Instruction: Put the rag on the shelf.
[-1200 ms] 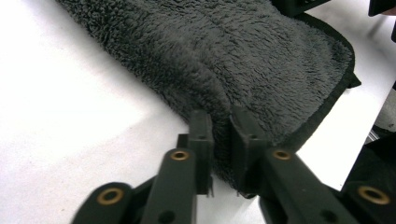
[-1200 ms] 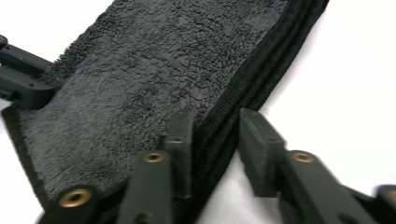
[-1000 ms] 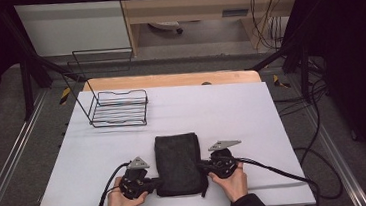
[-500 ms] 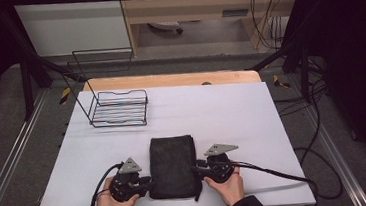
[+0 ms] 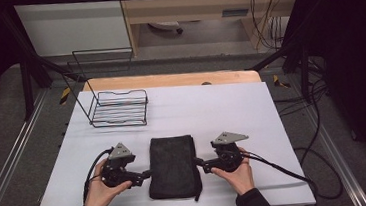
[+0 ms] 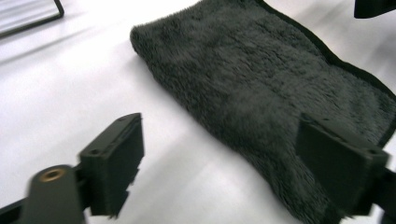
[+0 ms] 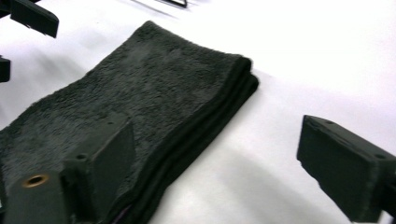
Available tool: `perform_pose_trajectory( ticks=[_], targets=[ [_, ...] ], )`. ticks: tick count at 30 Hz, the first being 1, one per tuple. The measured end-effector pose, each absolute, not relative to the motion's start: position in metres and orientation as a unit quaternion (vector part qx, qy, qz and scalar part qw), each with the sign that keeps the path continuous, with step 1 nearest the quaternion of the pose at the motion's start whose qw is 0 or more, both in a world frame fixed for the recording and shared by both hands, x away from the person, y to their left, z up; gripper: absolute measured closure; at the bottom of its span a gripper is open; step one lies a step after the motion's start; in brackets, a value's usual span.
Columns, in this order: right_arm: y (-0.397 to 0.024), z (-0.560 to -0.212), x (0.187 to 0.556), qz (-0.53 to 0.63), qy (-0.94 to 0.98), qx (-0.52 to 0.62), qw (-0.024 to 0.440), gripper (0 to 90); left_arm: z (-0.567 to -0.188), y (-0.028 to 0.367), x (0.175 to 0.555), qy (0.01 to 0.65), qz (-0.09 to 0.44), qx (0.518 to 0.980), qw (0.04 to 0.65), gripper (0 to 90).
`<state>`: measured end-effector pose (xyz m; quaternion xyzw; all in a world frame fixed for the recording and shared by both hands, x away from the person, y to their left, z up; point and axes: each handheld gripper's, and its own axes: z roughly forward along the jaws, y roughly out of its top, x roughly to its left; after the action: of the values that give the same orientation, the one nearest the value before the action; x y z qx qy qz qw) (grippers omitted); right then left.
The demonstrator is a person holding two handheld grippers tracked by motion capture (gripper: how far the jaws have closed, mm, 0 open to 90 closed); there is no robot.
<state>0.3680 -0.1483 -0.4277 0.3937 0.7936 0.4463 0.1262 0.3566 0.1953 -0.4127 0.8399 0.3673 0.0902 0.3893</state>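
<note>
Both sets of jaws have just been opening, letting go of the folded dark grey fleecy towel (image 5: 173,166); the left gripper (image 5: 146,175) and right gripper (image 5: 199,163) now stand spread at its two long sides, seemingly clear of it; the fold looks finished, the towel flat below the black wire basket (image 5: 119,108).

The left gripper (image 6: 219,172) has its two black fingers (image 6: 114,168) wide apart, and they have just been opening. Nothing is pressed between them. A dark folded towel (image 6: 261,88) lies flat on the white tabletop (image 6: 70,93). It runs from the far middle down to the near right. The right finger stands over the near edge of the towel, and the left finger stands over bare tabletop. In the far left corner a thin black wire of a rack (image 6: 37,21) is visible. In the far right corner there is a small black part of the other gripper (image 6: 373,7).
</note>
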Motion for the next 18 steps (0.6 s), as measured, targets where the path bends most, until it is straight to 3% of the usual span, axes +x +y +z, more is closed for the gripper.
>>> perform_pose_trajectory(
  ticks=[11, 18],
  targets=[
    [-0.158, -0.427, 0.372, 0.458, 0.778, 0.406, 0.142, 8.7, -0.404, 0.181, 0.402, 0.384, 0.127, 0.832, 0.379, 11.8],
    [-0.159, -0.429, 0.37, 0.455, 0.779, 0.408, 0.142, 7.3, -0.412, 0.174, 0.426, 0.416, 0.138, 0.815, 0.38, 21.9]
  ],
)
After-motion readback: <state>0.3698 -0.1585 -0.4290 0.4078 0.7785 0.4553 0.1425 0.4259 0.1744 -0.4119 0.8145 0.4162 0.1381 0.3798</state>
